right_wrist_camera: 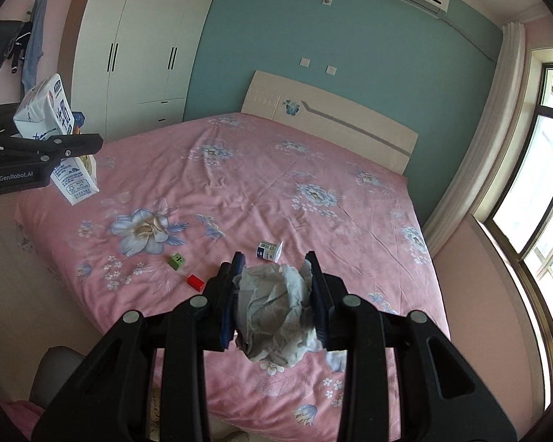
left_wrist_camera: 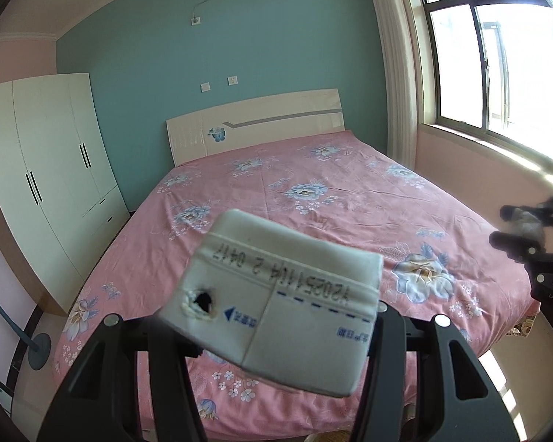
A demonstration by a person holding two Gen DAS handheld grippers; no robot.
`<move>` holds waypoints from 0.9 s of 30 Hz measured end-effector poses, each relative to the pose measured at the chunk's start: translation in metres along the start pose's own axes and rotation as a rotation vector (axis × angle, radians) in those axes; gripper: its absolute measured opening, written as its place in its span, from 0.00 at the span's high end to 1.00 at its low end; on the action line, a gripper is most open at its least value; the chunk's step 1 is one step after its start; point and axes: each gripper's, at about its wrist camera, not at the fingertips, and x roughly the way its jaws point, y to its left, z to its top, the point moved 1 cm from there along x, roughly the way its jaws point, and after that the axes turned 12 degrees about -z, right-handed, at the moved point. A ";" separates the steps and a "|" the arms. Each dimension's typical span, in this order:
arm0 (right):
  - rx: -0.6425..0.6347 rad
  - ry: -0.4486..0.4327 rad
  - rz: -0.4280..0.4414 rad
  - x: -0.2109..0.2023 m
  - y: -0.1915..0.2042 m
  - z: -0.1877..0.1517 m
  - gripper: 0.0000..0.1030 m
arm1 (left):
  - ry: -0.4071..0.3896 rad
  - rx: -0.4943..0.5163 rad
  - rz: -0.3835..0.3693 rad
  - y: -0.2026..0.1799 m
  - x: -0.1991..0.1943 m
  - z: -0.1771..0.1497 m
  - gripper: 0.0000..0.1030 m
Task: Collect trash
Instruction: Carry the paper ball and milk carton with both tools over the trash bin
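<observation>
A bedroom with a teal end wall, a white wardrobe (right_wrist_camera: pixel 140 48) and a sunlit window (left_wrist_camera: pixel 497 62) is seen from above a bed (right_wrist_camera: pixel 261 191) spread with a pink floral sheet; both grippers are held in the air over it, each loaded with a piece of trash. The left gripper (left_wrist_camera: pixel 276 316) is clamped on a white milk carton (left_wrist_camera: pixel 280 305), gripped across its sides with the punctured top turned to the camera; in the right wrist view the same carton is seen tilted, its lower end hanging clear below the jaws. The right gripper (right_wrist_camera: pixel 276 294) is closed, its jaws narrowly set, on a crumpled ball of grey paper (right_wrist_camera: pixel 276 313), which bulges out between and below the blue-lined pads. Left on the sheet are a small blue-and-white box (right_wrist_camera: pixel 270 251), a green block (right_wrist_camera: pixel 176 260) and a red block (right_wrist_camera: pixel 195 282), lying near one another and well apart from both loads. The carry is judged to be the step in hand; it would be done well if both grips were kept firm and level until a bin, which is not in view, is reached; the loose paper is thought the likelier to slip.
</observation>
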 end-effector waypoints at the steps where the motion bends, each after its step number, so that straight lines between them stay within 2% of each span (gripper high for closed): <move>1: -0.001 -0.006 0.002 -0.008 0.001 0.000 0.67 | -0.006 0.004 -0.003 -0.002 -0.008 -0.002 0.46; 8: -0.002 -0.006 0.016 -0.044 0.012 -0.013 0.67 | -0.003 0.037 0.010 -0.010 -0.039 -0.026 0.46; 15: -0.016 0.030 0.042 -0.053 0.025 -0.041 0.67 | 0.061 0.018 -0.004 -0.005 -0.041 -0.063 0.46; 27: -0.037 0.158 0.143 -0.011 0.066 -0.103 0.67 | 0.273 -0.019 -0.013 0.000 0.013 -0.148 0.46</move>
